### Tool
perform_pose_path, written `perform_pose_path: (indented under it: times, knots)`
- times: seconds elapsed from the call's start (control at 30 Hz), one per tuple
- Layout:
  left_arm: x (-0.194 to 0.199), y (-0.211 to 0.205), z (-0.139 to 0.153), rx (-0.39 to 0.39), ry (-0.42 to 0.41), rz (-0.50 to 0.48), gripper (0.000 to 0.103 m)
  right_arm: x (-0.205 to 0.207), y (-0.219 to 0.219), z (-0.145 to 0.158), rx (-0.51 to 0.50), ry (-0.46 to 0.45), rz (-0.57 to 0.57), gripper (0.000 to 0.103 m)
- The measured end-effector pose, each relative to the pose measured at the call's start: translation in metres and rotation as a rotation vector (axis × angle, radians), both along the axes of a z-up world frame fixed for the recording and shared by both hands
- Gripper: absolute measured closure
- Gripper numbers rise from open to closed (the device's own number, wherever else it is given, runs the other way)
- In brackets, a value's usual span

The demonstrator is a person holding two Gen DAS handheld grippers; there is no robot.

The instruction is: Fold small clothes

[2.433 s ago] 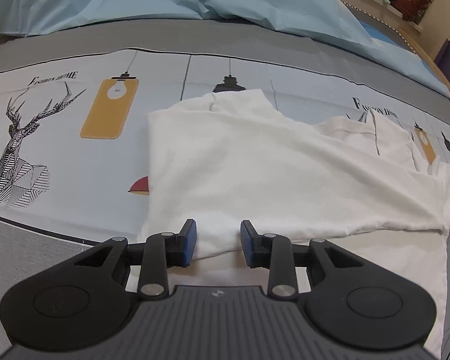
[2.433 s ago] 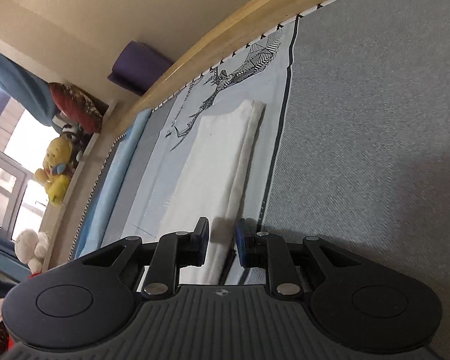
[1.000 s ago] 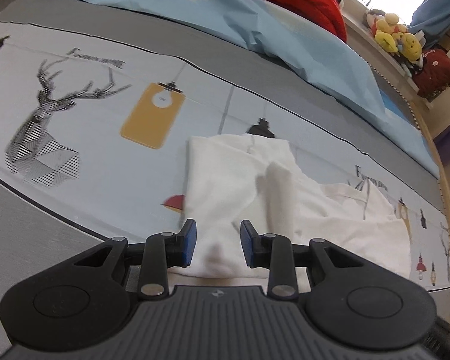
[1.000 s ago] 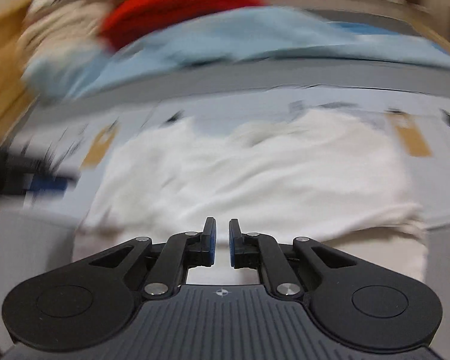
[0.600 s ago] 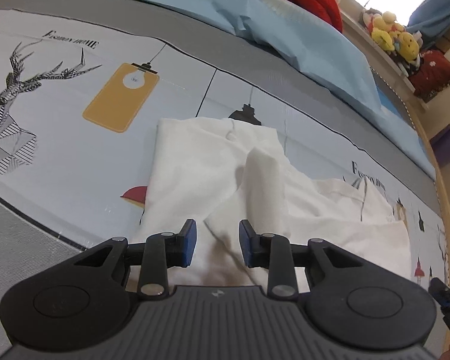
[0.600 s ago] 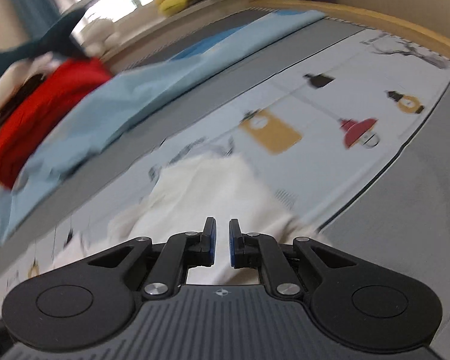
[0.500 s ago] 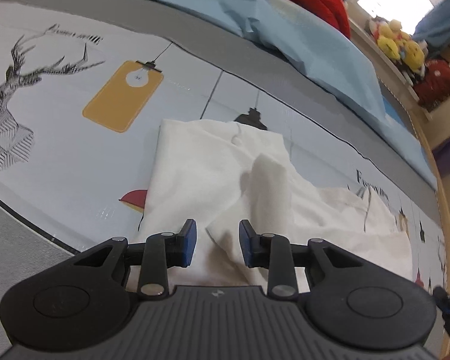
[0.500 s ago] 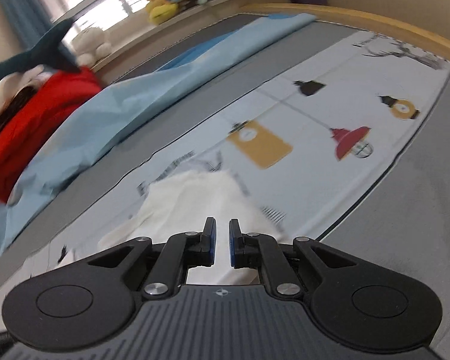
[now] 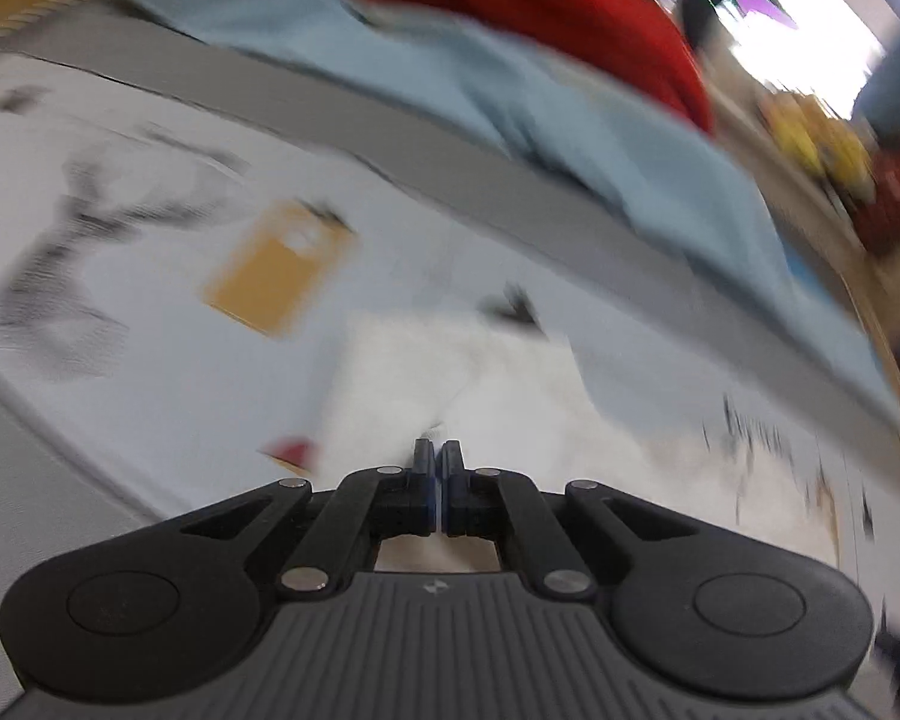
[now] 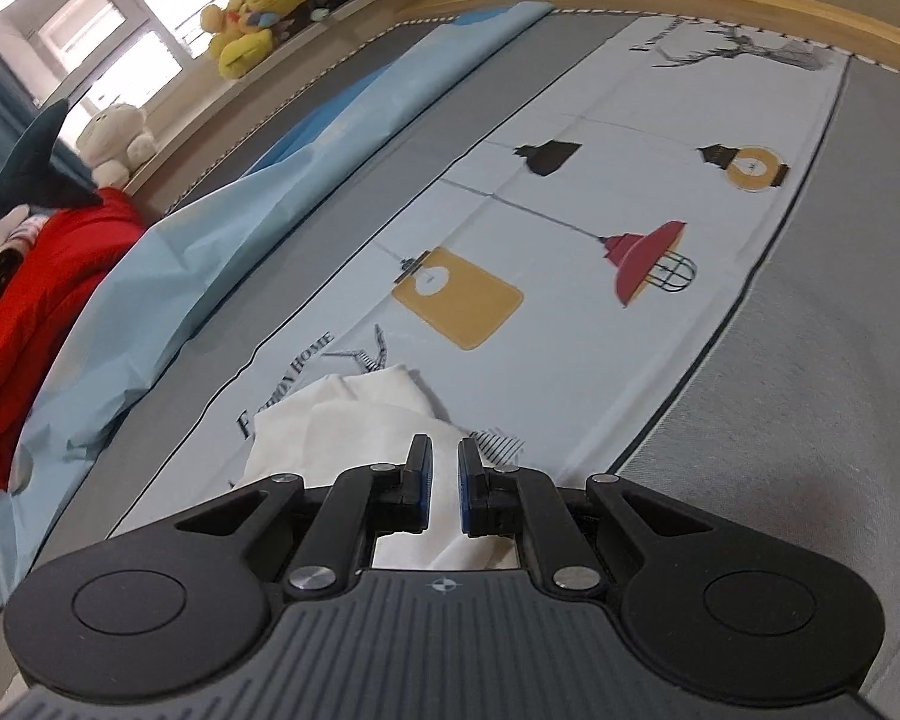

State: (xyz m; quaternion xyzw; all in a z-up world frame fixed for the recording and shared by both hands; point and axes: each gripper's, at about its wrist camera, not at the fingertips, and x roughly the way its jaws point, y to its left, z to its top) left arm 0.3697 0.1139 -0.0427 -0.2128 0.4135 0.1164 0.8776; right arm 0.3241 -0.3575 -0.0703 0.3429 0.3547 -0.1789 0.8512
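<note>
White garment [image 10: 354, 420] lies on bed sheet [image 10: 570, 330].

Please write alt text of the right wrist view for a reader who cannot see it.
The right gripper, its jaws nearly shut, points down at a crumpled white garment on a printed bed sheet with lamp drawings. A light blue cloth, a red garment and plush toys lie behind.

Both wrist views low over bed [image 9: 150, 372]
</note>
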Motion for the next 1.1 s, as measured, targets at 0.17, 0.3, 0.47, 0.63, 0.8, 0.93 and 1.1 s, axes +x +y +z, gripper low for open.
perform_pose_path:
  times: [0.17, 0.3, 0.47, 0.63, 0.8, 0.93, 1.1]
  knots:
    - [-0.012, 0.008, -0.010, 0.023, 0.165, 0.086, 0.102, -0.002, 0.003, -0.008, 0.032, 0.028, -0.039, 0.094]
    - [-0.013, 0.008, -0.003, 0.047, 0.139, 0.094, 0.094, -0.001, 0.008, -0.017, 0.066, 0.056, -0.034, 0.094]
    - [-0.008, 0.000, 0.016, 0.092, 0.025, 0.047, 0.080, 0.002, 0.010, -0.039, 0.167, 0.121, -0.047, 0.089]
    - [-0.001, 0.004, 0.000, 0.012, 0.082, 0.014, 0.080, 0.005, 0.004, -0.066, 0.288, 0.186, -0.080, 0.080]
    - [0.000, -0.004, -0.002, 0.014, 0.073, -0.041, 0.080, 0.004, -0.007, -0.070, 0.333, 0.143, -0.116, 0.096]
    - [0.001, -0.016, -0.004, 0.000, 0.083, -0.112, 0.080, -0.012, -0.011, -0.043, 0.259, 0.082, -0.178, 0.099]
    - [0.007, -0.038, -0.017, -0.035, 0.125, -0.222, 0.080, -0.014, -0.005, -0.040, 0.210, 0.174, -0.146, 0.097]
